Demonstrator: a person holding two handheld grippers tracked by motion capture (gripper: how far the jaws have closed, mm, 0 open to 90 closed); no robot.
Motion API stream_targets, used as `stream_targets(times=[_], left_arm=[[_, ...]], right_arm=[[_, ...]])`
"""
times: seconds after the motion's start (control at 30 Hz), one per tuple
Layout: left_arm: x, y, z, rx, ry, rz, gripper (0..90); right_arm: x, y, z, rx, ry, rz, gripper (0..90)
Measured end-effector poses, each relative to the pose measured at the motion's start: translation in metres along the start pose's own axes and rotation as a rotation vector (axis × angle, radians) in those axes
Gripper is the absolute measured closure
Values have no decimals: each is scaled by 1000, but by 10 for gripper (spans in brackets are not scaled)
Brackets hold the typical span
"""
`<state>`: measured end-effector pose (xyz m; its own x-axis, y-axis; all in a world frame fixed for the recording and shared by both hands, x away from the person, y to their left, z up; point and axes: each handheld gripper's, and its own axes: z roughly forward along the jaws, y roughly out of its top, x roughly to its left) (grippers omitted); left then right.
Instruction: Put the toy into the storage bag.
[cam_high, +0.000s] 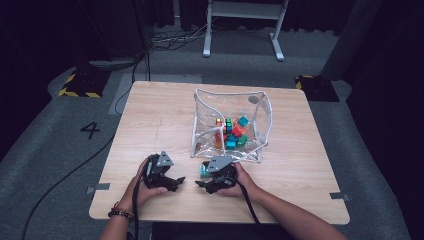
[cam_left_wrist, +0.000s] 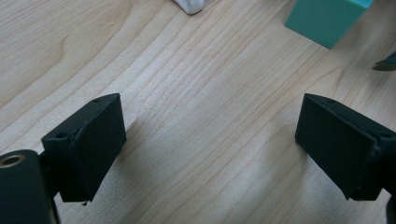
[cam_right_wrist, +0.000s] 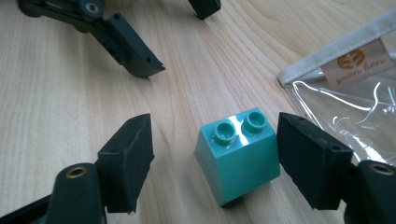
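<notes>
- Teal two-stud brick (cam_right_wrist: 238, 156) sits studs-up on the bare desk (cam_high: 165, 117), near the front edge and about midway along it, just outside the front-left bottom corner of the clear pouch (cam_high: 231, 127).
- Right tongs (cam_right_wrist: 212, 163) are spread wide around the brick. In the right gripper view one jaw stands right against the brick's side, possibly touching; the other is well clear, with bare wood between. Not clamped on it; the brick rests on the desk by its own weight.
- Left tongs (cam_left_wrist: 210, 144) are released and empty, with nothing but wood grain between the jaws. They hover low over the desk toward the front-left, pointing at the brick, which shows at the top right corner of the left gripper view (cam_left_wrist: 327, 18).
- The pouch stands open-topped toward the middle of the desk, white-trimmed, with a jumble of coloured blocks (cam_high: 232, 132) at its bottom. A label (cam_right_wrist: 357, 63) on its trim is just beside the right tongs.
- Step in hand, as I read it: the right tongs are lined up for a pick of the loose brick, grasp not yet made.
- Next move calls for: centring the jaws so both faces meet the brick's flat sides squarely, then squeezing. With one jaw already close, an uneven close would likely shove the brick sideways across the smooth wood.
- After that, probably a lift and carry, to the pouch mouth or toward the left tongs; I cannot tell which is meant.
- Watch the pouch trim: it lies near enough to snag the jaw on that side.
</notes>
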<state>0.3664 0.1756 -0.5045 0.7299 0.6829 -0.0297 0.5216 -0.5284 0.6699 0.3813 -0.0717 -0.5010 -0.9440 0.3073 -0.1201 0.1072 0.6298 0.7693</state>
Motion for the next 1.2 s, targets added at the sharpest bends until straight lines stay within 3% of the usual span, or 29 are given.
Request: stream_targets(times=[0.1,0.27,0.47,0.6,0.73,0.9,1.07,1.2], left_arm=[[0,0,0,0,0,0,89],[0,0,0,0,-1,-2,89],[0,0,0,0,-1,-2,89],[0,0,0,2,-1,1,89],[0,0,0,0,1,-3,89],[0,0,0,0,0,0,89],[0,0,0,3,-1,0,88],[0,0,0,0,0,0,88]], right_arm=[[-4,-3,3,14,50,33,400],[-4,-6,-2,0,88,34,588],[1,-9,-9,-17,99,16,594],[6,-12,-24,-40,127,33,594],[6,-19,-47,-42,144,47,594],[0,-32,-89,-40,153,41,594],[-10,-50,-132,-67,122,49,594],[-21,-66,-163,-55,69,74,594]])
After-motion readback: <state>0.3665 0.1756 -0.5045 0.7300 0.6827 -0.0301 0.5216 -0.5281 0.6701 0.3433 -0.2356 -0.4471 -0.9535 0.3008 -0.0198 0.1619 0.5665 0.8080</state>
